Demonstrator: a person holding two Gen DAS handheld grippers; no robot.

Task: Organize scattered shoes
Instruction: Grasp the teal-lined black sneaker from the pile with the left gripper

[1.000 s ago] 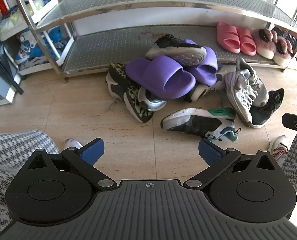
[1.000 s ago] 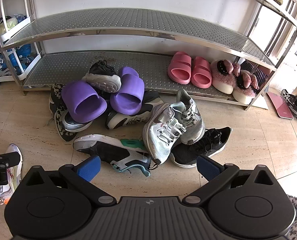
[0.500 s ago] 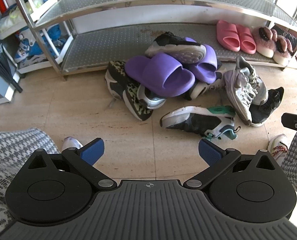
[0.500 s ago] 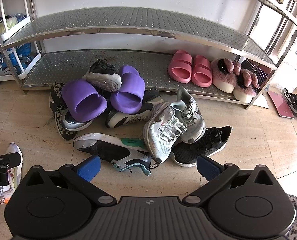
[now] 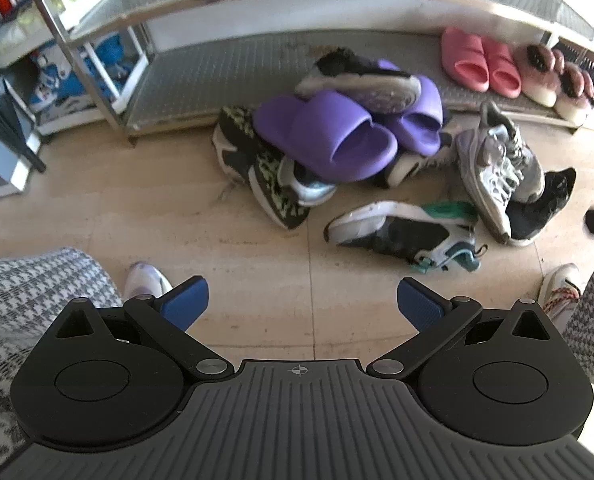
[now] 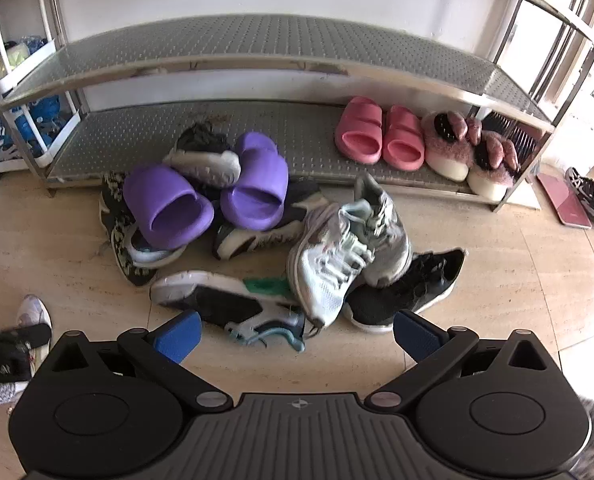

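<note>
A pile of shoes lies on the floor in front of a metal shoe rack. It holds two purple slides, a black, white and green sneaker, a grey-white laced sneaker, a black sneaker and a green camouflage shoe. My left gripper is open and empty, above the floor short of the pile. My right gripper is open and empty, just above the green-trimmed sneaker's heel.
Pink slides and fluffy pink slippers stand on the rack's lowest shelf at the right. A white side rack stands at the left. The person's feet are on the floor near me.
Both grippers have moved forward and down toward the pile, so the shoes look closer. The views are slightly blurred from motion. Both stay open.
</note>
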